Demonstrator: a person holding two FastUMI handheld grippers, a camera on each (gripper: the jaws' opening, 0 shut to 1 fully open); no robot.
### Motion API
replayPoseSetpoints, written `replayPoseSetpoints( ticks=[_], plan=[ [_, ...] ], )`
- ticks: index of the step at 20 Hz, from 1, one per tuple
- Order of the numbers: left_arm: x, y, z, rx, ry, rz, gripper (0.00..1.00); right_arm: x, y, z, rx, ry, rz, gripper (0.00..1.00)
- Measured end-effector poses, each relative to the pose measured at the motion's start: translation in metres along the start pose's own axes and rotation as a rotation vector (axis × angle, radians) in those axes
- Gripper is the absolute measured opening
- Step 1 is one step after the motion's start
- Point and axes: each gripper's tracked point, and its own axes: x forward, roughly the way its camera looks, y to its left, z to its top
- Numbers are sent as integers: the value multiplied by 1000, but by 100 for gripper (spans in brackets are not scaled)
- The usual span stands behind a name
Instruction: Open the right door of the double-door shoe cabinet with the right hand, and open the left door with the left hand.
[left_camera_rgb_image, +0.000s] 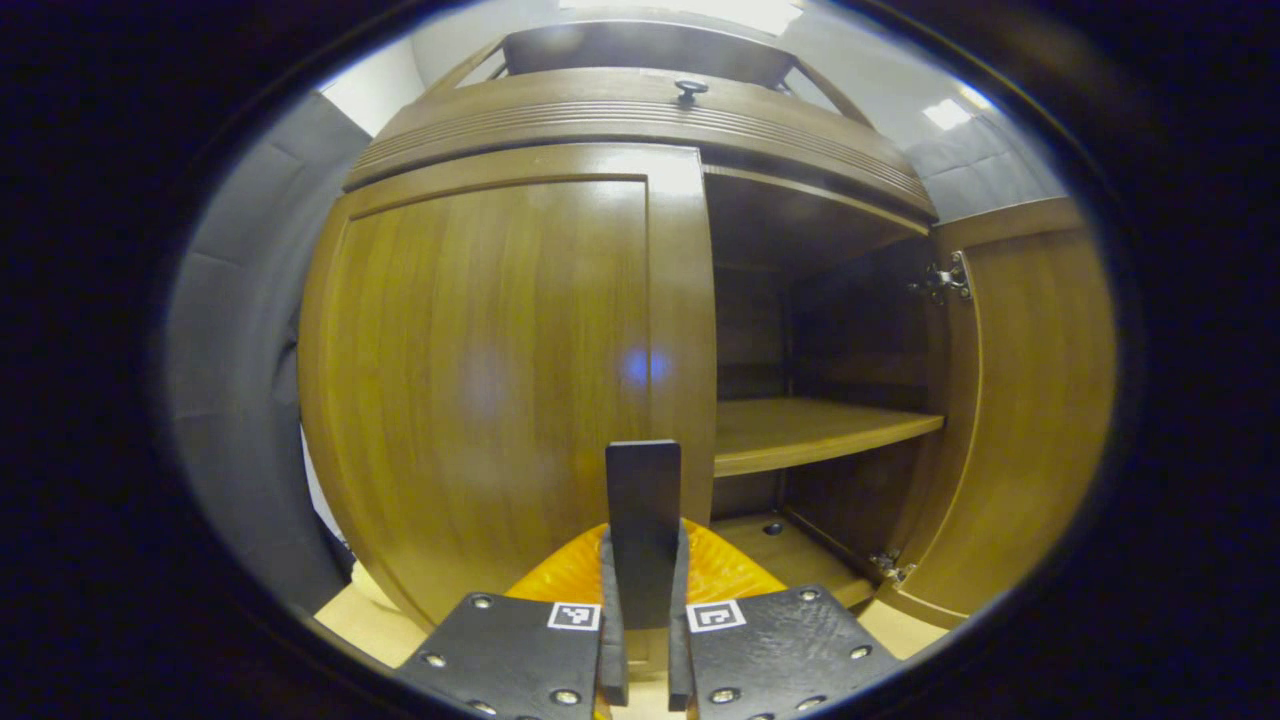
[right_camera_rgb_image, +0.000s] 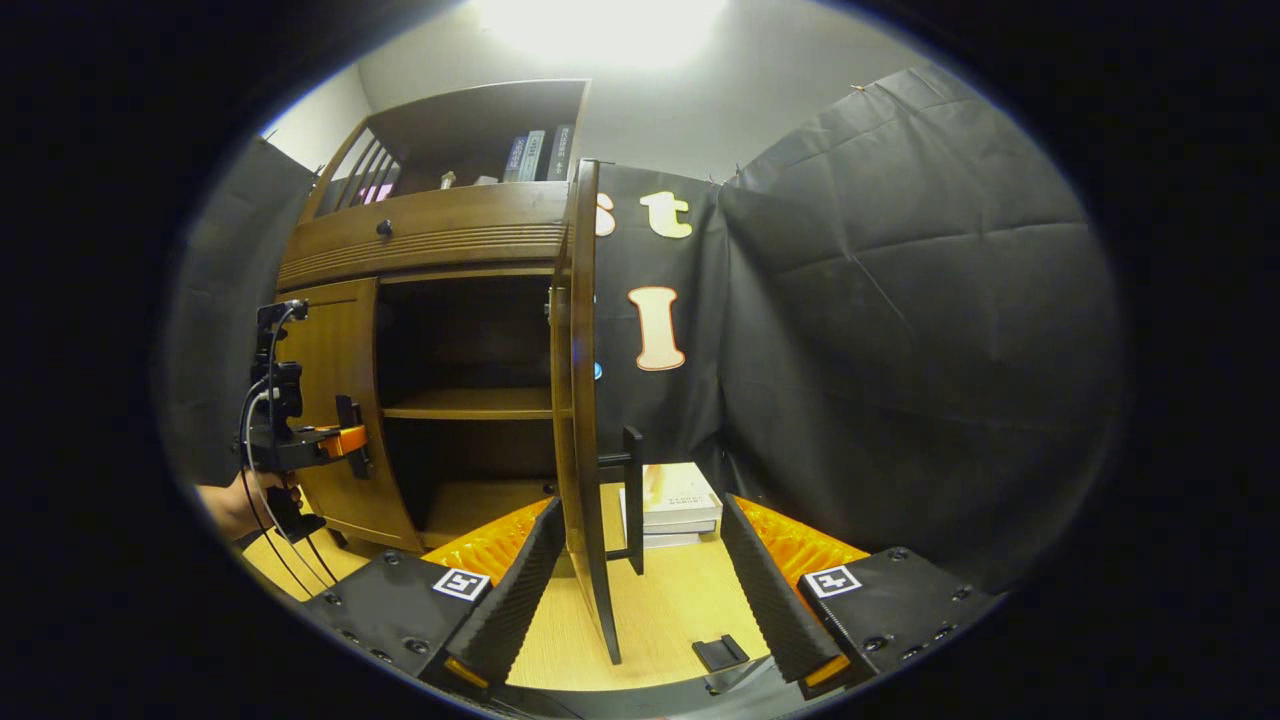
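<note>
The brown wooden shoe cabinet (left_camera_rgb_image: 640, 110) stands close in front in the left gripper view. Its left door (left_camera_rgb_image: 480, 380) looks closed. My left gripper (left_camera_rgb_image: 643, 610) is shut on that door's upright black handle (left_camera_rgb_image: 643, 500). The right door (left_camera_rgb_image: 1040, 400) is swung wide, baring an inner shelf (left_camera_rgb_image: 810, 430). In the right gripper view that right door (right_camera_rgb_image: 585, 400) stands edge-on between the spread fingers of my right gripper (right_camera_rgb_image: 640, 600), which is open and holds nothing. Its black handle (right_camera_rgb_image: 633, 500) juts toward the right. Farther left, a hand holds the left gripper (right_camera_rgb_image: 335, 440) at the left door (right_camera_rgb_image: 335, 380).
A stack of books (right_camera_rgb_image: 680, 505) lies on the wooden floor behind the open door. A small black piece (right_camera_rgb_image: 720, 652) lies on the floor near my right fingers. More books (right_camera_rgb_image: 540, 155) stand on the cabinet's top shelf. A drawer knob (right_camera_rgb_image: 383, 228) sits above the doors.
</note>
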Motion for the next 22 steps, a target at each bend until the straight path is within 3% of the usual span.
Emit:
replayPoseSetpoints(
  ticks=[1, 2, 3, 4, 6, 12, 14, 15, 17, 22],
  plan=[
    [-10, 2, -2, -5, -1, 0, 14, 0, 1, 0, 0, -1, 10, 93],
    [-18, 3, -3, -7, -1, 2, 19, 0, 3, 0, 2, -1, 21, 93],
    [-26, 4, -3, -7, -2, 7, 19, -1, 4, 1, 5, -1, 33, 98],
    [-32, 5, -3, -4, -2, 14, 19, -2, 6, 1, 8, -2, 45, 93],
    [-46, 6, -3, -3, -2, 29, 19, -3, 8, 1, 8, -5, 70, 98],
    [-92, 19, -7, -6, 5, 80, 19, -2, 17, 6, 5, -20, 151, 100],
    [-103, 24, -4, -7, 9, 104, 19, -4, 20, 6, -2, -21, 187, 94],
    [-112, 26, -7, -7, 9, 114, 19, -5, 22, 6, -3, -22, 205, 98],
    [-126, 32, -10, -6, 17, 130, 19, -4, 28, 7, 0, -21, 239, 93],
    [-149, 43, -12, -18, 29, 157, 14, -10, 40, -2, 0, -8, 298, 94]
  ],
)
